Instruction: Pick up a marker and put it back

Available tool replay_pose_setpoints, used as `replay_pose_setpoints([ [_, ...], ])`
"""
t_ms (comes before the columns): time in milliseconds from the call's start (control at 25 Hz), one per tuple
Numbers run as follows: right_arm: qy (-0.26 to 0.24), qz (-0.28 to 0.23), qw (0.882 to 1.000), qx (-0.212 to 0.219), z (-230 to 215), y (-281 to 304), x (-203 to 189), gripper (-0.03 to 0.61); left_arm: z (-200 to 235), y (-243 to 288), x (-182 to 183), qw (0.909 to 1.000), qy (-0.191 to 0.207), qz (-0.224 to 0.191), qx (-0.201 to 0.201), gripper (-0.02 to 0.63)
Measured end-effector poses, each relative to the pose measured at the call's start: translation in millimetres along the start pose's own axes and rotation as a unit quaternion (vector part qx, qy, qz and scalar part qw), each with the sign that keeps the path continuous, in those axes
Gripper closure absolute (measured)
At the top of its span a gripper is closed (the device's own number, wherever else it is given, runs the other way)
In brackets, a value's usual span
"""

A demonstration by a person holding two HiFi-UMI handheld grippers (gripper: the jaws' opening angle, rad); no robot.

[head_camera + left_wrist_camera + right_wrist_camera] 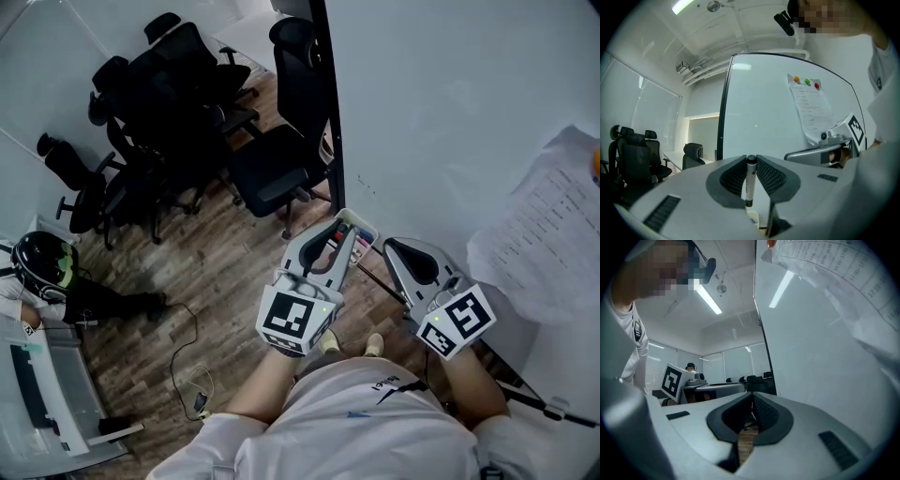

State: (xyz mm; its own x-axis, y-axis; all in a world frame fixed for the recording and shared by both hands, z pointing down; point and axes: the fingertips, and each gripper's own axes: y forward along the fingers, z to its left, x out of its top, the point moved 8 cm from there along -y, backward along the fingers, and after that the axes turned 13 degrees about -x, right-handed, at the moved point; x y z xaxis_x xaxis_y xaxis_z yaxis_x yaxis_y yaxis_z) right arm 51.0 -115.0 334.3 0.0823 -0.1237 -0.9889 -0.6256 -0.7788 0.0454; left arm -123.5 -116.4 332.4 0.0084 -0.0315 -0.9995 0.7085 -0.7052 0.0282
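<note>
Gripping a white-barrelled marker between its ribbed fingers, the left gripper sits at the bottom centre of the left gripper view, clenched on the pen. The marker stands upright there with its black cap uppermost and its lower end sticking out below the pads. Behind it, the whiteboard fills the middle of the frame. At the upper right of that view a printed sheet hangs on the board under 3 round magnets: orange, green and red.

The right gripper, at the bottom centre of its own view, has its fingers closed tip to tip with nothing between them. Wood floor shows through the gap behind the tips.

In the head view both grippers lie side by side at the bottom centre. The left one is nearer the board's dark edge, and the right one is over the white surface. A small white tray sits at the left gripper's tip. Black office chairs crowd the upper left.
</note>
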Motion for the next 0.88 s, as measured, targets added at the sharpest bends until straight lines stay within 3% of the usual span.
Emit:
replay_pose_setpoints([
  [880, 0.0, 0.004, 1.0, 0.0, 3.7, 1.3, -1.1, 0.565, 1.1, -3.9, -2.2, 0.9998, -0.016, -0.009, -0.005, 0.54],
])
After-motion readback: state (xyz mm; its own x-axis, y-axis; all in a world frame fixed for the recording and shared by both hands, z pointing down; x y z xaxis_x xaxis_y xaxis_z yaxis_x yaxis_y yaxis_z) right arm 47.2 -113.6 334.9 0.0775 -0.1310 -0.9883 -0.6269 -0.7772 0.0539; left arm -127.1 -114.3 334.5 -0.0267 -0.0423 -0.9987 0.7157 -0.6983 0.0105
